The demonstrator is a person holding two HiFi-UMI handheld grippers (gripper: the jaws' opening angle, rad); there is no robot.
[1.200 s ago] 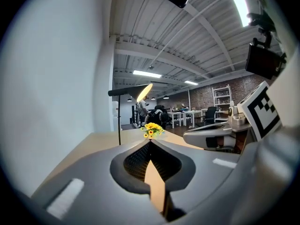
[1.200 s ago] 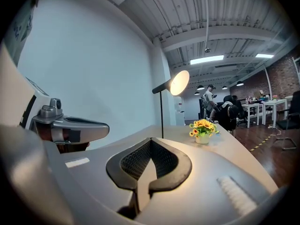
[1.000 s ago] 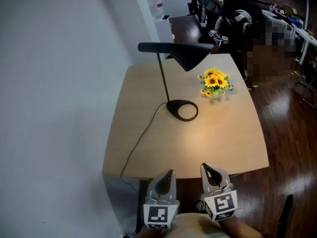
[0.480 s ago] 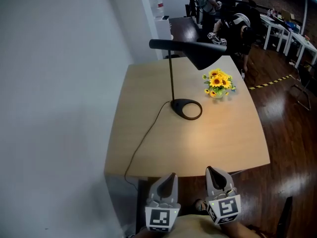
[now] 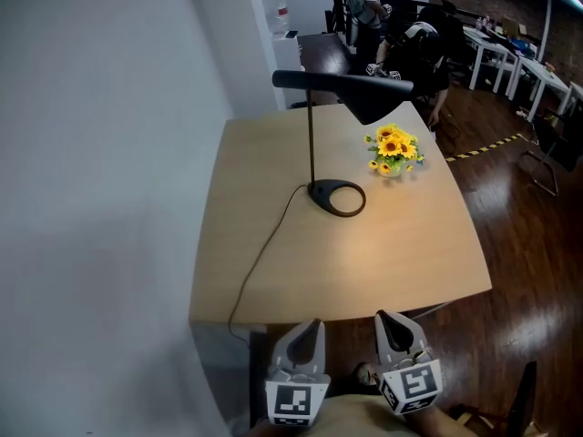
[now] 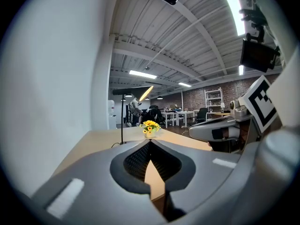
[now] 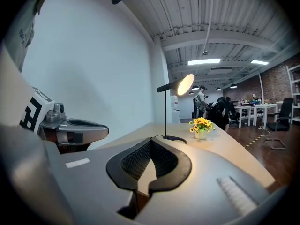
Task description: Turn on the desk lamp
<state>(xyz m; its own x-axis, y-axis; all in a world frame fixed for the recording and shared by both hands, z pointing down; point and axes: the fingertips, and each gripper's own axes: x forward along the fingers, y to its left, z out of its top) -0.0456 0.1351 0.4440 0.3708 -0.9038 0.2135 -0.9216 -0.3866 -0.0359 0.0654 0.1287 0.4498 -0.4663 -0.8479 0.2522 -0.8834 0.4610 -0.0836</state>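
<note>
lamp: black desk lamp (image 5: 342, 89) on the pale table (image 5: 410, 253); ring-shaped base (image 5: 336, 198), thin upright stem (image 5: 311, 144), cone shade out on a flat arm over the base
cord: thin black cord (image 5: 264, 253) runs from the base to the table's near-left edge and drops off
flowers: small pot of yellow flowers (image 5: 392, 151) just right of the base and a bit further back, not touching it
left gripper: left gripper (image 5: 308, 333) well short of the base, off the near table edge; fingers pressed together, nothing between them
right gripper: right gripper (image 5: 390, 326) beside it, same standoff from the base; fingers also closed tip to tip, empty
lit or not: shade underside looks bright from the right gripper view; can't tell if that's the bulb or ceiling light
switch: not visible in any view; my guess is the base, the arm or inline on the cord
handling: looks light and top-heavy, stiff metal, thin stem will rock if shoved. press with one closed tip, straight down if the switch is on the base; steady the base ring with the other gripper, don't pull the shade or stem
progress: task not started, reach across the table comes first
</note>
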